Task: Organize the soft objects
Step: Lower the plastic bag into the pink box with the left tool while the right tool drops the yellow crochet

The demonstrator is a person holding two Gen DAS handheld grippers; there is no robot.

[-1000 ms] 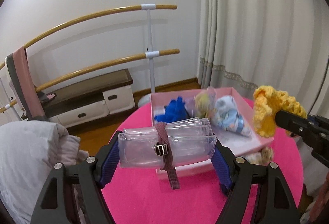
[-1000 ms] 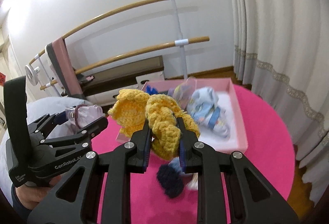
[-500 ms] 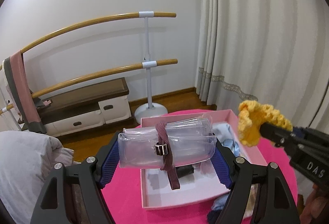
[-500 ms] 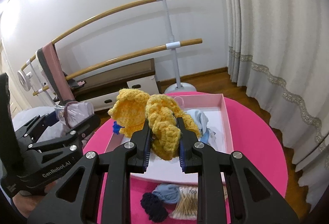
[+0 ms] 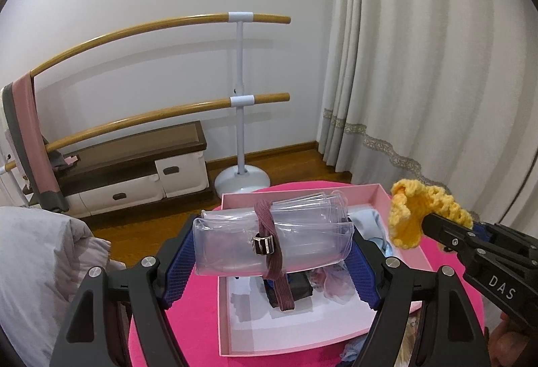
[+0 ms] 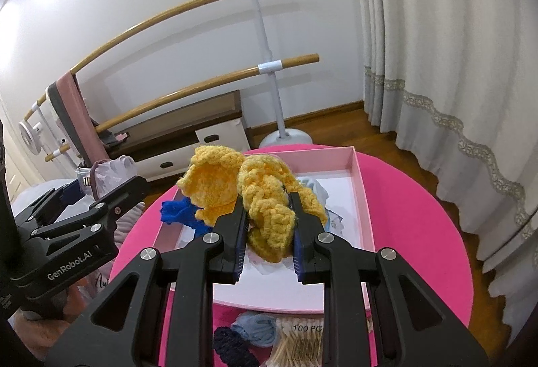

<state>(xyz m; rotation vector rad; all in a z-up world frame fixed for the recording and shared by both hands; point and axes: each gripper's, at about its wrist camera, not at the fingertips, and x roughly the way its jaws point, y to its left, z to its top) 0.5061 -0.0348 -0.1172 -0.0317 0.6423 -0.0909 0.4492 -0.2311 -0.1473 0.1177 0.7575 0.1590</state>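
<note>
My left gripper (image 5: 272, 246) is shut on a rolled clear plastic pouch (image 5: 235, 242) bound by a mauve elastic strap (image 5: 269, 225), held above the pink box (image 5: 225, 299) on the round pink table (image 6: 413, 219). My right gripper (image 6: 269, 225) is shut on a yellow crocheted piece (image 6: 265, 195), held above the same box (image 6: 363, 198); it also shows in the left wrist view (image 5: 410, 219). Inside the box lie a blue knitted item (image 6: 178, 212), a light blue cloth (image 5: 370, 222) and a dark item (image 5: 299, 283).
On the table in front of the box lie a navy scrunchie (image 6: 232, 346), a light blue scrunchie (image 6: 255, 326) and a bag of cotton swabs (image 6: 299, 343). A ballet barre (image 5: 238, 98), a low bench (image 5: 134, 161) and curtains (image 5: 420, 64) stand behind. Grey bedding (image 5: 40, 266) lies at left.
Both grippers have risen and drawn back from the box, each keeping its load. More of the box floor and the items in front of it now show.
</note>
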